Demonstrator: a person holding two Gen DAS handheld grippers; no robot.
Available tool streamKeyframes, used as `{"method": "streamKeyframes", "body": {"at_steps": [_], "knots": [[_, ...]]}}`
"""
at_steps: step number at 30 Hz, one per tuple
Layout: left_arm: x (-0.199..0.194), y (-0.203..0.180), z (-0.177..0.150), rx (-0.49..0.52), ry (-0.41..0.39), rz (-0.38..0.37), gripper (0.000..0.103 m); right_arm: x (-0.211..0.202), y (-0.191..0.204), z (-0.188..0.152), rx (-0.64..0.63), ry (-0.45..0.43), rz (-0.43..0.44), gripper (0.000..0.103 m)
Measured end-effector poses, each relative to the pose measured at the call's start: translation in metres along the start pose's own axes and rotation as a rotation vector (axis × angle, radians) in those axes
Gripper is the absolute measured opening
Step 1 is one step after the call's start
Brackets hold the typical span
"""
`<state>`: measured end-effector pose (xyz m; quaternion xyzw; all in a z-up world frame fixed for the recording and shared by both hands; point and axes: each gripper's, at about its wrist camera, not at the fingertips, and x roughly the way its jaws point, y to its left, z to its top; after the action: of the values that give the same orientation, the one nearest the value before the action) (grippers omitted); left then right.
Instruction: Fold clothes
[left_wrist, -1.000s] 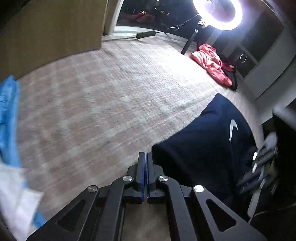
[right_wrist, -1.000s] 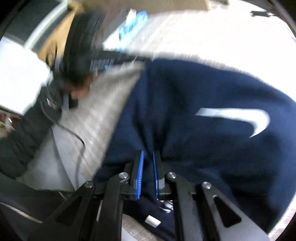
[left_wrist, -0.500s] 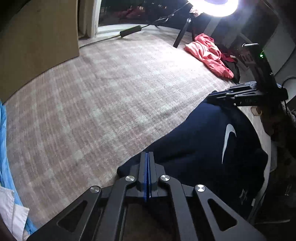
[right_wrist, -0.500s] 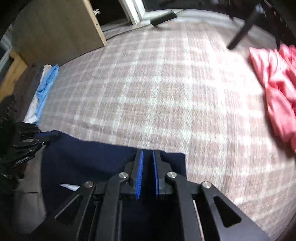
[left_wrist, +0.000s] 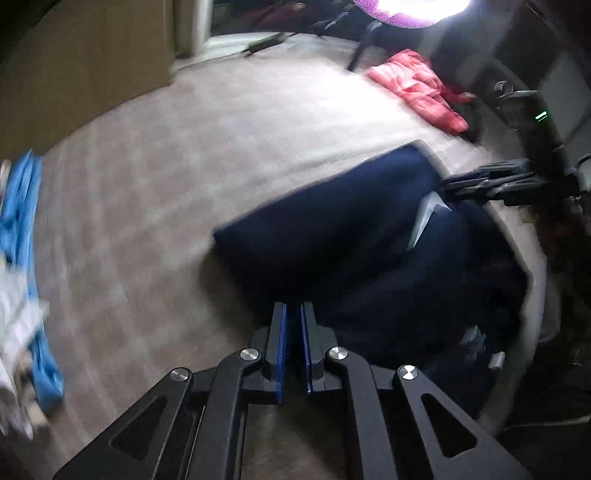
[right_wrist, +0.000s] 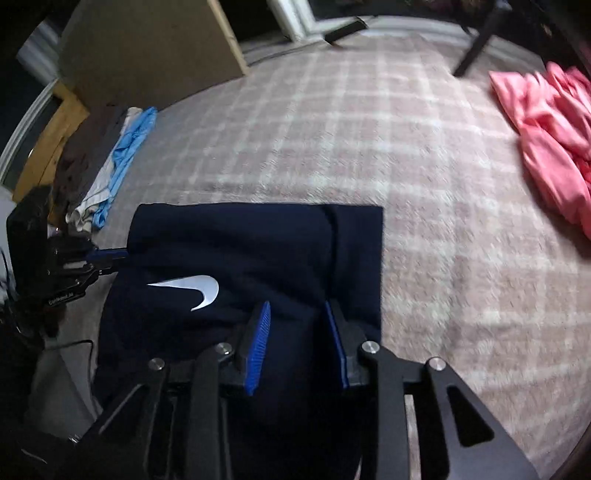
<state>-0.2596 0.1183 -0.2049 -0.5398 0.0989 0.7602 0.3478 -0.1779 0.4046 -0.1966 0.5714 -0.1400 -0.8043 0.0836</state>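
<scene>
both tools are letting go: right tool (right_wrist: 297, 328) opening over the navy garment (right_wrist: 236, 251), left tool (left_wrist: 291, 332) parting narrowly. a lingering snag risks dragging the fold open

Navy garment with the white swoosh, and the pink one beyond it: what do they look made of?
Navy garment: looks like thick matte knit, probably fleece or cotton jersey; it folds in soft, rounded edges with no shine. Pink garment: thinner and smoother, perhaps a synthetic; its crumpled folds catch a faint sheen. Blur leaves both uncertain.
</scene>
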Motion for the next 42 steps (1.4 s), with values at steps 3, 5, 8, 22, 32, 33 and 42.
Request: {"method": "streamKeyframes", "body": {"at_steps": [3, 5, 8, 22, 32, 33, 42], "knots": [[-0.036, -0.006, -0.022, -0.028, -0.043, 0.001, 0.005, -0.033, 0.017, -0.016, -0.033, -0.020, 0.048, 0.030], [-0.055, -0.017, -0.043, -0.040, -0.047, -0.035, 0.005, -0.056, 0.033, -0.028, -0.070, -0.029, 0.103, 0.031], [-0.069, -0.026, -0.072, -0.082, -0.030, -0.076, 0.006, -0.063, 0.080, -0.058, -0.141, 0.007, 0.251, 0.051], [-0.074, -0.029, -0.103, -0.122, -0.008, -0.087, 0.006, 0.012, 0.240, -0.123, -0.638, 0.074, 0.193, 0.055], [-0.053, -0.025, -0.047, 0.011, 0.008, -0.174, 0.006, 0.027, 0.263, -0.149, -0.924, 0.009, -0.096, 0.021], [-0.048, -0.029, -0.041, 0.039, 0.019, -0.180, 0.006, 0.028, 0.262, -0.150, -0.920, 0.014, -0.101, 0.020], [0.005, -0.036, -0.031, 0.145, 0.137, -0.165, 0.004, 0.012, 0.243, -0.143, -0.831, 0.027, 0.000, 0.005]]}}
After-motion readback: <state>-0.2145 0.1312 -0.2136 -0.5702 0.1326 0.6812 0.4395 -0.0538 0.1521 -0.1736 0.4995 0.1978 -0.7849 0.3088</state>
